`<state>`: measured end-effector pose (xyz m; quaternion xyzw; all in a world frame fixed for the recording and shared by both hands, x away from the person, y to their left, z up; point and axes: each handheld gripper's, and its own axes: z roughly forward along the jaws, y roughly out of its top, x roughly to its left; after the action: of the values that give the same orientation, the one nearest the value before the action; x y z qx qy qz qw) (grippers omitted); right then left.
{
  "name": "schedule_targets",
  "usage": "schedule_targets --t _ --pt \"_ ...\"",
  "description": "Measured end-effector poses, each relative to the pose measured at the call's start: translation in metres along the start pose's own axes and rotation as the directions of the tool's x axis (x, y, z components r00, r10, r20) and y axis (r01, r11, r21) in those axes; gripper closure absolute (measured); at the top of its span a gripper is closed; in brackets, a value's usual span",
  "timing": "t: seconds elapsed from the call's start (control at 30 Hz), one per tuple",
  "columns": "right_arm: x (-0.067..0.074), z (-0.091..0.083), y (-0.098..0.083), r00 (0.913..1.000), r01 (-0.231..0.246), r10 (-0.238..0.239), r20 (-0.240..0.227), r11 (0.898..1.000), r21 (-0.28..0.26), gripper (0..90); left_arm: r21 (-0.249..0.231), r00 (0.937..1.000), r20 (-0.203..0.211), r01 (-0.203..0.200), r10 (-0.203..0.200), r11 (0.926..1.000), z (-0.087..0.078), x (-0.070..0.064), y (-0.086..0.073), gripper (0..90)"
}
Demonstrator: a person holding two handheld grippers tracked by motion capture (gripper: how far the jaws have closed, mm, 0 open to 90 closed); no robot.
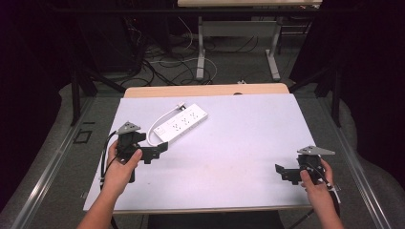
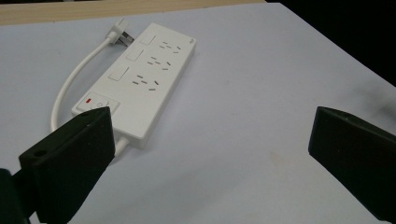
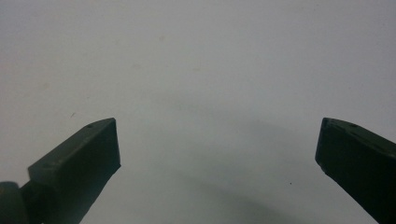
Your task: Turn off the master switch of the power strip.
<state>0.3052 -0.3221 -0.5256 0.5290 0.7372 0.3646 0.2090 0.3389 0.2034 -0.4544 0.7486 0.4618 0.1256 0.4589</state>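
Near the bench's front right corner, the right gripper (image 1: 286,172) rests with jaws apart and empty. At the left edge, the left gripper (image 1: 155,151) points at the power strip (image 1: 184,123), jaws wide apart, nothing between them. The strip lies farther back, left of centre. Step in hand, apparently: approach. Next move requires straddling the strip's near end before closing.

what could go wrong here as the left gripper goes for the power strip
The left gripper is open right by the switch end of the power strip, so a jaw might press the switch. The cable loops beside that end and could snag. The strip lies loose on the table, so a nudge may slide it.
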Motion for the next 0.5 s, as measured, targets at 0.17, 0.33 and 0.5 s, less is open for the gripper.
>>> schedule_targets --t 0.17,0.33,0.5 --pt "0.0 0.0 0.0 1.0 -0.002 0.002 0.006 1.0 -0.006 0.0 0.004 0.9999 -0.01 -0.005 0.005 1.0 -0.003 0.003 -0.013 0.4" --pt "0.0 0.0 0.0 1.0 -0.007 0.007 0.0 1.0 0.0 0.0 0.001 0.9989 -0.045 0.01 -0.01 0.9999 -0.009 0.01 -0.024 0.4" --pt "-0.001 0.0 0.0 1.0 -0.006 0.006 0.001 1.0 -0.001 0.0 -0.008 0.9962 -0.079 0.036 -0.037 0.9993 -0.016 0.021 -0.034 0.4"
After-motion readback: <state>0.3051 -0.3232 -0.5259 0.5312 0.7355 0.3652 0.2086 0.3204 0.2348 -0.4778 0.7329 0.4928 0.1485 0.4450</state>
